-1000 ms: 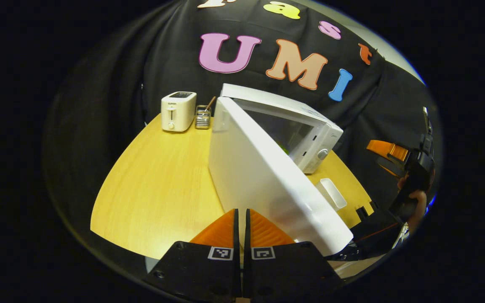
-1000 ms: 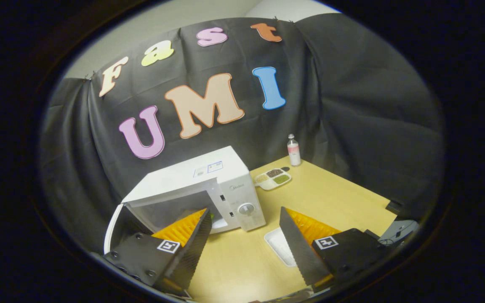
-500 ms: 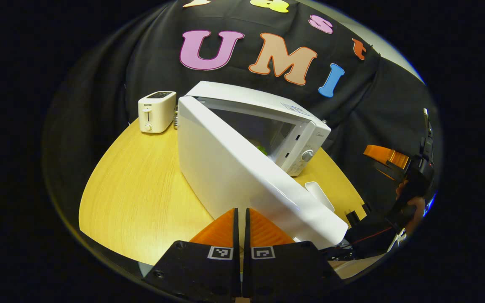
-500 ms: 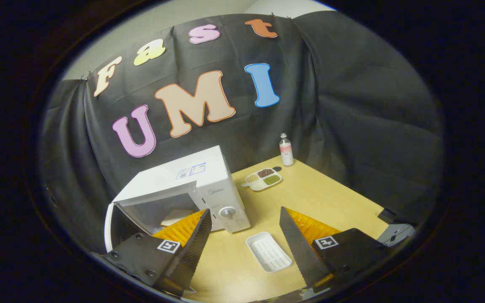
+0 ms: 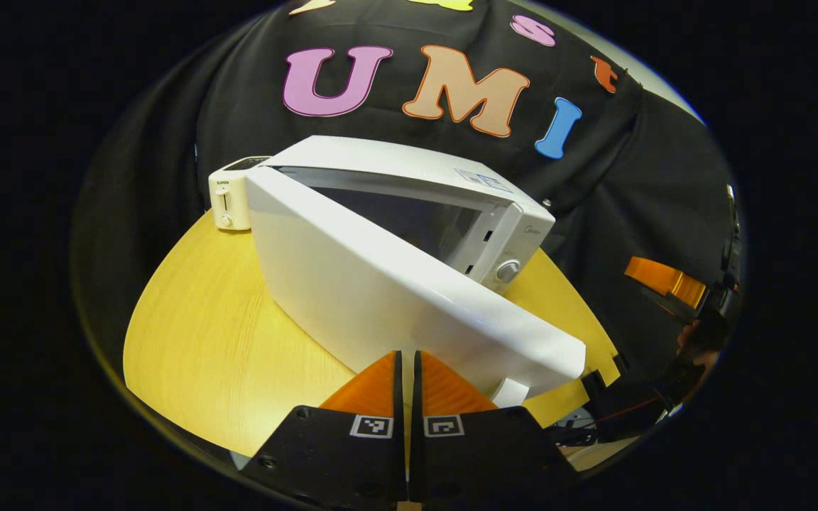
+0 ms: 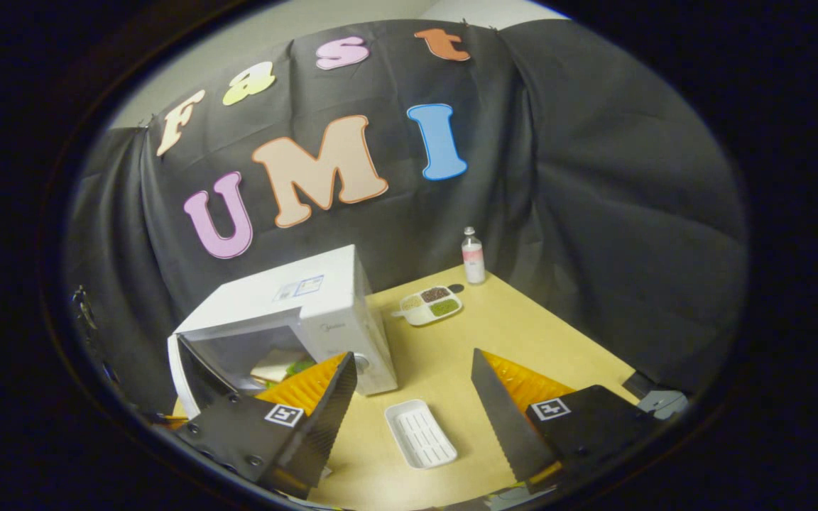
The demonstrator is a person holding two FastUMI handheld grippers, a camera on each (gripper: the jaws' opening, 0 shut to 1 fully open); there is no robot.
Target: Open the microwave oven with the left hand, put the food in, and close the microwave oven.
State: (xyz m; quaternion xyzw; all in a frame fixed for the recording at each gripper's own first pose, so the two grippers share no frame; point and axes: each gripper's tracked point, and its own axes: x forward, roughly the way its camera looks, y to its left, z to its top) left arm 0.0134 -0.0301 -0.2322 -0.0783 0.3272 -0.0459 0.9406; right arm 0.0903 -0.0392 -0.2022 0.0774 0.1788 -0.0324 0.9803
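A: Door state?
B: Microwave door (image 5: 380, 284) stood half open; food (image 6: 300, 366) sat inside the microwave (image 6: 288, 312). My left gripper (image 5: 407, 372) was pinched together, empty, just beside the door's outer face. Right gripper (image 6: 409, 397) gaped, empty.
A: Handling?
B: I judged it rigid, slick, hinged: push near the free edge.

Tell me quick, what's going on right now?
Left gripper jaws shut, against the microwave door. Right gripper jaws open, empty. Door partly open, food inside. Nothing blocking.

Microwave door (image 5: 395, 298) closer to shut.
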